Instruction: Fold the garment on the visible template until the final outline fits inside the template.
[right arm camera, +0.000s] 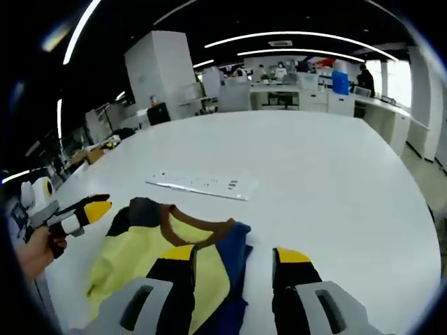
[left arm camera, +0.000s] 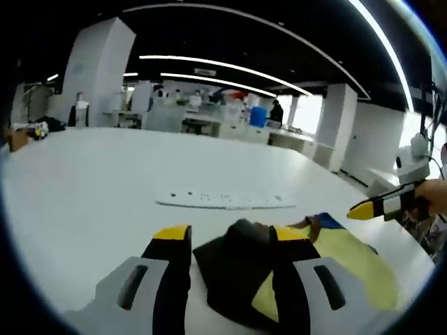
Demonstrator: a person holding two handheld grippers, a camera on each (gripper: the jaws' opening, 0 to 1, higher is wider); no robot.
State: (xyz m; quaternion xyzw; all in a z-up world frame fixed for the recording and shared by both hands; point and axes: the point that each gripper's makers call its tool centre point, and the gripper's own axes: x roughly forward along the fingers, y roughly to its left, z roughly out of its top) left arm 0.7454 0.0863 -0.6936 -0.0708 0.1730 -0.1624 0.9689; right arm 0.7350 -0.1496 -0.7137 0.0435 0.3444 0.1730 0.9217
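Left gripper (left arm camera: 225, 236) open, dark part of the yellow, blue and brown garment (left arm camera: 241, 276) between jaws | right gripper (right arm camera: 235, 253) open over its blue edge (right arm camera: 222, 276) | white template strip (right arm camera: 199, 185) beyond, apart | risk: bunching, garment overhanging table (right arm camera: 314, 167) edge.

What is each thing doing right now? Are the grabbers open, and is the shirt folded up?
Left gripper: open, jaws on either side of the garment's dark edge, not closed on it.
Right gripper: open, holding nothing, its left jaw over the blue part.
Garment: crumpled on the table, not neatly folded.
Template: lying flat on the white table, bare, garment not on it.
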